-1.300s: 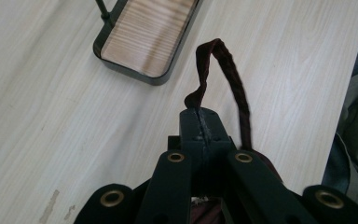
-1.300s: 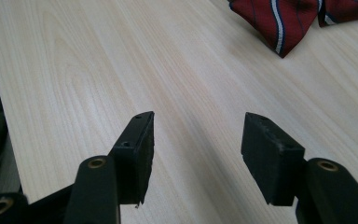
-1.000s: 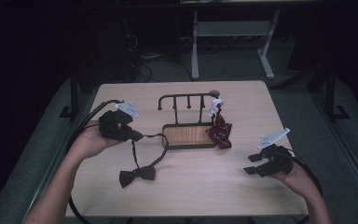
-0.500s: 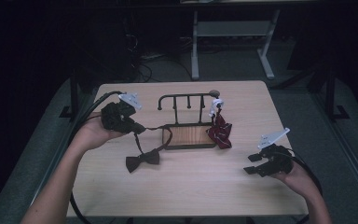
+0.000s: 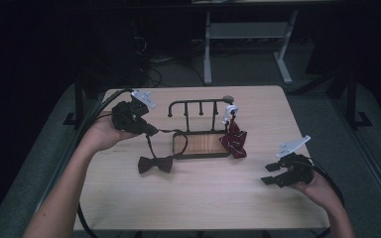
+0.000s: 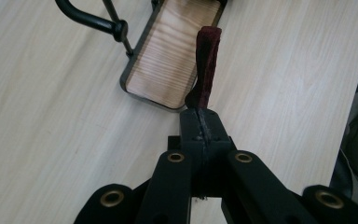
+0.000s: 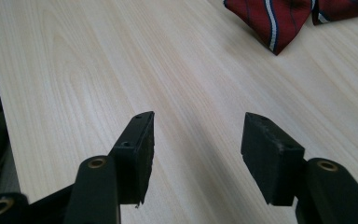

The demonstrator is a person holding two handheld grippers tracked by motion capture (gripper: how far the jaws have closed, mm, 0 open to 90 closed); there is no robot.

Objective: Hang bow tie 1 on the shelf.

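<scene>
My left tongs (image 5: 149,130) hover over the left half of the counter (image 5: 198,203), nearer its far edge, pressed together on the strap (image 6: 207,65) of a dark bow tie (image 5: 155,164). The strap runs down from the pinch to the bow, which looks to hang or rest at the counter's middle, just left of the rack; from above I cannot tell whether the bow touches the wood. In the left gripper view the maroon strap rises straight out of the shut jaws, with the rack's wooden base (image 6: 170,51) beyond it.

The small black rack (image 5: 201,130) stands toward the far edge at the centre of the counter, a red striped necktie (image 5: 234,140) draped from a peg at its right end and spilling onto the wood beside the base.

My right tongs (image 5: 273,173) sit low near the counter's right edge, toward the near corner, jaws spread with nothing between them; the right gripper view shows bare wood in the gap and the striped tie's tip (image 7: 272,21) well ahead.
</scene>
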